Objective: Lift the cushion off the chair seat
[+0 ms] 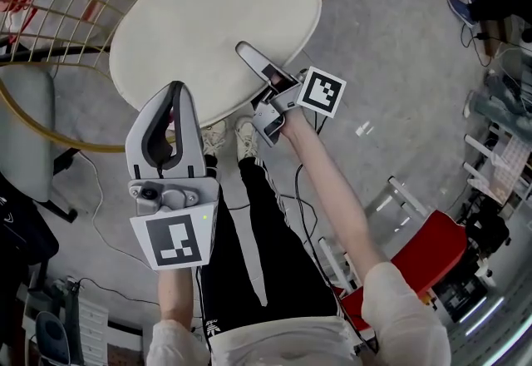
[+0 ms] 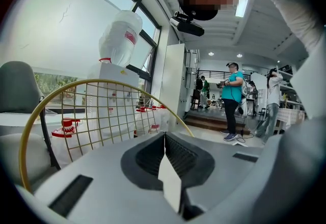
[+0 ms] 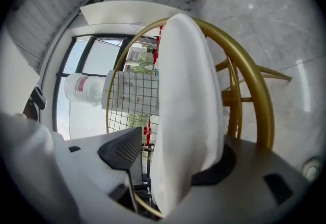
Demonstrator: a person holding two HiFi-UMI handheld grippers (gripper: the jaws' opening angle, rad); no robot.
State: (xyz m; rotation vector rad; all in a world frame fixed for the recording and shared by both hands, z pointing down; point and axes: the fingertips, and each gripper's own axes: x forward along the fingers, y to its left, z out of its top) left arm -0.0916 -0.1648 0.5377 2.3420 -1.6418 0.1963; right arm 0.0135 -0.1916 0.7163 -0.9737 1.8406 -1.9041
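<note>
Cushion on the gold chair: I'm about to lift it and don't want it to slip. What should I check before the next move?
1. Edge of the round cream cushion sits between the right gripper's jaws: ok.
2. Right jaws closed on the cushion: not ok. A gap shows between one black pad and the fabric.
3. Gold wire chair frame is outside the jaws: cannot tell. A gold curve shows low between them.
4. Left gripper is free: ok, shut and empty.
5. Cushion top is bare: ok in the head view.
</note>
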